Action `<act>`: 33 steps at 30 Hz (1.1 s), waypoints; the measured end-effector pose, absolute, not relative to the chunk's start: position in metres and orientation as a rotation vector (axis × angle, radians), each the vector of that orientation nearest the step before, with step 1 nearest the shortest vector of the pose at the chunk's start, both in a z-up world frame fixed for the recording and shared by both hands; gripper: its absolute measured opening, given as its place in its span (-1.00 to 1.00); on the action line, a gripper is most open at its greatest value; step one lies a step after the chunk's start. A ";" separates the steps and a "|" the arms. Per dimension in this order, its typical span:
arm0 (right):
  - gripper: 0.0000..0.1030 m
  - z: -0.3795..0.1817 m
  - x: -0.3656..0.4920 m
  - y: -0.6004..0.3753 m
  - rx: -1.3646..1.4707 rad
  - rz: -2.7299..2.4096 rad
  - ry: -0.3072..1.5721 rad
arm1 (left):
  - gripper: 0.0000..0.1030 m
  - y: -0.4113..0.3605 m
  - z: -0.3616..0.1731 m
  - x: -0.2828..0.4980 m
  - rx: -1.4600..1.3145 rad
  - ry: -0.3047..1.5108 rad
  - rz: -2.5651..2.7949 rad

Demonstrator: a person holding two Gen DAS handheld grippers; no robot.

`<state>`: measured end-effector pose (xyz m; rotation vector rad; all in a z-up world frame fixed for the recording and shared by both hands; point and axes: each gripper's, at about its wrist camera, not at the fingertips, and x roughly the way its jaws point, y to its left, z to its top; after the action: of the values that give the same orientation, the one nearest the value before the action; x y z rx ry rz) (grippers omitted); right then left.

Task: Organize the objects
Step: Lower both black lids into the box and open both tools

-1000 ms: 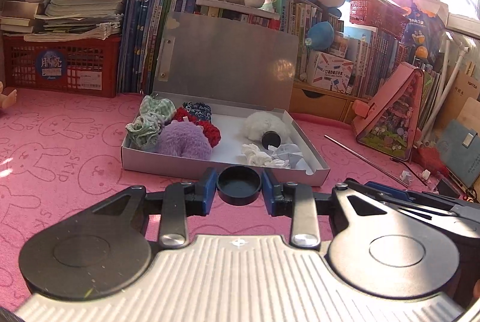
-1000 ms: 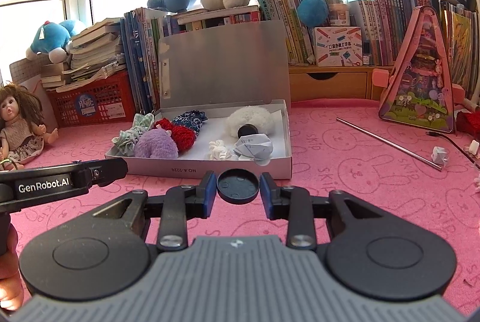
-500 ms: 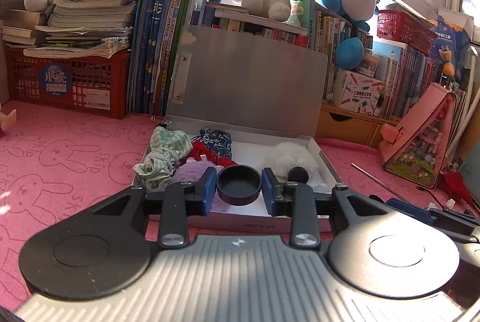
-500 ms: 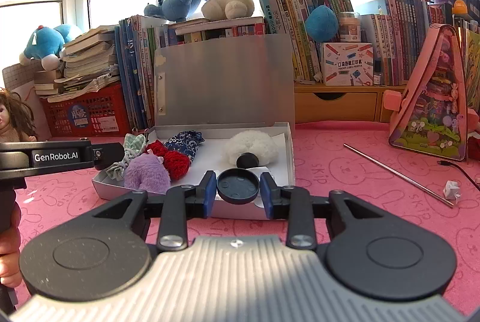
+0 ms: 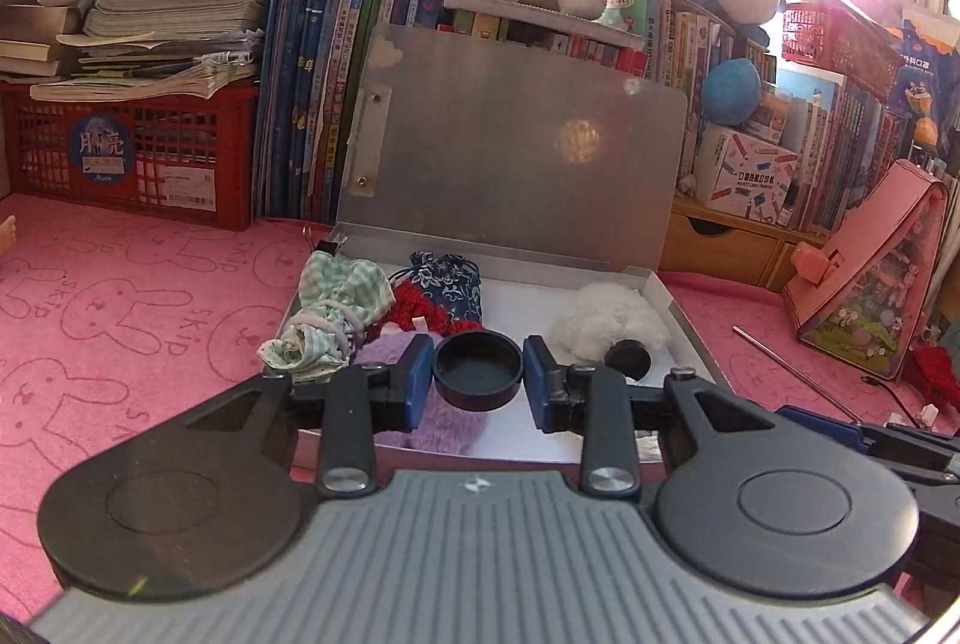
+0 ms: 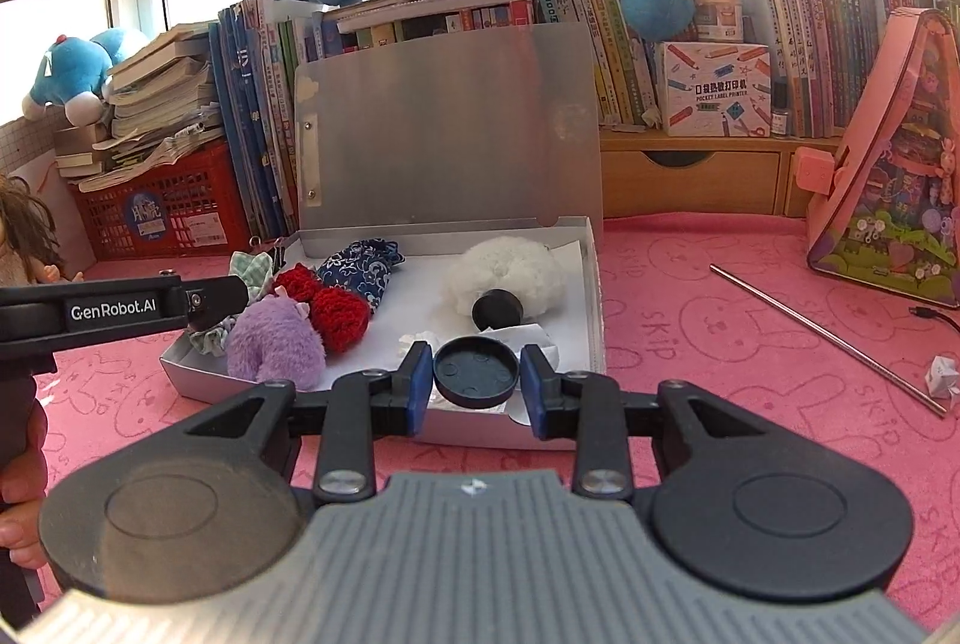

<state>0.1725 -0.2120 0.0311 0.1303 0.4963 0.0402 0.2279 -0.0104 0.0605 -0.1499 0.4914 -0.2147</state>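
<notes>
Both grippers pinch a small black cap: the left gripper (image 5: 477,371) holds one cap (image 5: 477,368) and the right gripper (image 6: 476,371) holds another cap (image 6: 476,370), each pressed at its rim. The caps look light, stiff and a little slippery, so the rim is a good place to hold. Compared with a second ago, both caps are now over the front edge of the open box (image 6: 594,284), not before it. Behind them in the box lie soft scrunchies (image 6: 276,341) and a white pompom (image 6: 507,266).
</notes>
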 end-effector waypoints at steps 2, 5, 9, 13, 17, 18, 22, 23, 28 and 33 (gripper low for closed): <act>-0.29 0.031 0.179 -0.215 0.146 0.040 0.512 | -0.28 -0.009 0.061 0.235 -0.162 0.503 -0.214; -0.29 0.033 0.192 -0.218 0.143 0.049 0.520 | -0.28 -0.010 0.064 0.250 -0.156 0.499 -0.213; -0.29 0.036 0.211 -0.221 0.150 0.049 0.544 | -0.28 -0.010 0.065 0.270 -0.172 0.505 -0.211; -0.30 0.040 0.230 -0.222 0.155 0.050 0.544 | -0.28 -0.013 0.067 0.290 -0.166 0.492 -0.223; -0.29 0.043 0.255 -0.218 0.142 0.049 0.527 | -0.28 -0.019 0.063 0.315 -0.157 0.496 -0.228; -0.29 0.043 0.262 -0.219 0.143 0.048 0.528 | -0.28 -0.020 0.062 0.321 -0.156 0.498 -0.226; -0.29 0.034 0.290 -0.223 0.173 0.040 0.564 | -0.28 -0.024 0.055 0.342 -0.149 0.501 -0.216; -0.30 0.031 0.294 -0.225 0.189 0.041 0.573 | -0.28 -0.026 0.052 0.346 -0.145 0.505 -0.214; -0.30 0.016 0.307 -0.227 0.222 0.057 0.602 | -0.28 -0.032 0.036 0.357 -0.112 0.530 -0.219; -0.29 0.003 0.313 -0.228 0.237 0.058 0.629 | -0.28 -0.031 0.021 0.365 -0.102 0.565 -0.208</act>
<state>0.3126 -0.2279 0.0035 0.2367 0.6295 0.0585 0.3651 -0.0311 0.0214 -0.1022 0.5645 -0.2081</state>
